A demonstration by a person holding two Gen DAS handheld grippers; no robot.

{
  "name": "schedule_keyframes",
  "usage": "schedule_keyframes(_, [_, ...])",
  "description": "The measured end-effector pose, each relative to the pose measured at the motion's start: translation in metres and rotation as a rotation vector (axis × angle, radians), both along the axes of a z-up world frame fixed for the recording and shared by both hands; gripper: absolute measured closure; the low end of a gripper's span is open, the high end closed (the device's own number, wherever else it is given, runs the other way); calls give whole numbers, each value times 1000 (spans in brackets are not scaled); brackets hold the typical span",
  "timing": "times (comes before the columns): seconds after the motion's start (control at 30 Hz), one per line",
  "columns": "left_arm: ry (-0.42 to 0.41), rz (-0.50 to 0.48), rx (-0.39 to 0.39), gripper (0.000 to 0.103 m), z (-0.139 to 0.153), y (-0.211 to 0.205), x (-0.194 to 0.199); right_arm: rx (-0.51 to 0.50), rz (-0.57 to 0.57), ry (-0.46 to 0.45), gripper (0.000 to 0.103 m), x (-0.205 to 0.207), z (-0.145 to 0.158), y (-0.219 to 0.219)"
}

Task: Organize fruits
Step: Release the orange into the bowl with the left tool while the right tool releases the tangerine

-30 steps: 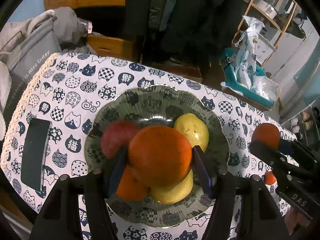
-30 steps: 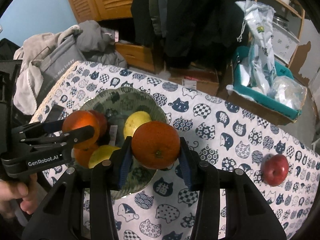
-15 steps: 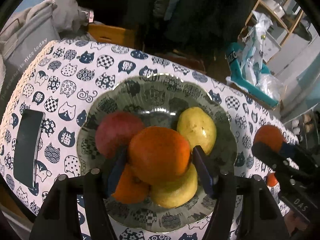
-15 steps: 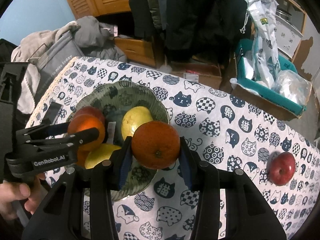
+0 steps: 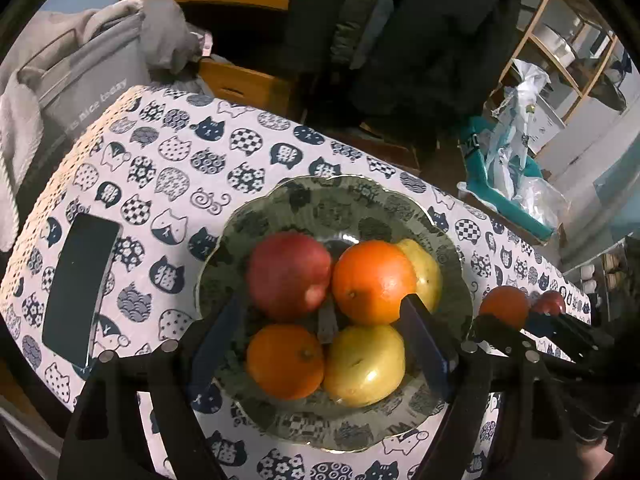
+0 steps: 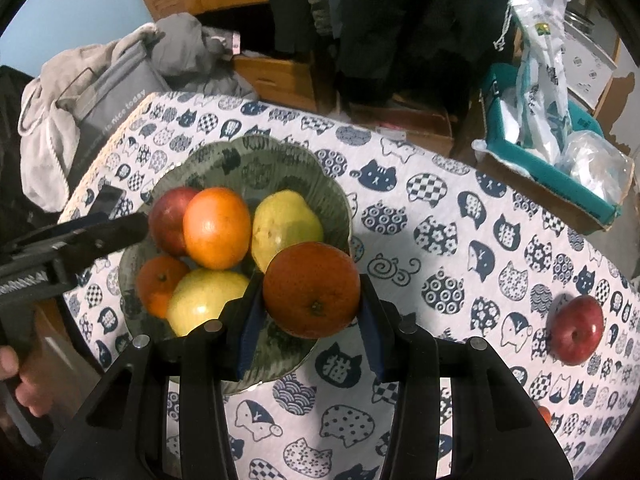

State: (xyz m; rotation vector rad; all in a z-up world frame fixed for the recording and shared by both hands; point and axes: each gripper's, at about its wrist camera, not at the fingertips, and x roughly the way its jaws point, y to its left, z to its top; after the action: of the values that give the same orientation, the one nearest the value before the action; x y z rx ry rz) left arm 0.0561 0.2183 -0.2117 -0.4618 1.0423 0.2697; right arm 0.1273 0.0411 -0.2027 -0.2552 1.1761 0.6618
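We find the tabletop (image 6: 460,216), under a cat-print cloth, carrying a green scalloped bowl (image 5: 332,200) and, beside it, a dark phone (image 5: 80,288). In the bowl lie a red apple (image 5: 289,274), an orange (image 5: 374,280), two yellow pears (image 5: 364,364) and a smaller orange (image 5: 285,360). Our left gripper (image 5: 320,344) hangs over the bowl, its jaws opening, pinching nothing. Our right gripper (image 6: 310,324) pinches a second orange (image 6: 312,290) above the bowl's near rim. A loose apple (image 6: 577,330) sits well apart on the cloth.
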Motion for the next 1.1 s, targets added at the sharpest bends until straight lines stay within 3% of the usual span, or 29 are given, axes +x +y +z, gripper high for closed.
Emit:
schedule_keyframes(0.47, [53,-3,53,19,-5,5,-20,-51,40,37,58,-11,-18,15])
schedule_keyframes(0.6, [47,-9,68,19,-2,4,-21,-38,50,13,48,-14,-10,16])
schedule_keyframes(0.93, [19,-36,89,19,12,-7,-22,-28,0,-30,47,-10,8,2])
schedule_keyframes(1.0, [12,-46,94,19,15,-11,-21,-27,-19,-48,41,-9,14,-4])
schedule_keyframes(1.1, [-7,-55,108,19,21,-18,-21,-27,-43,-70,39,-7,21,-12])
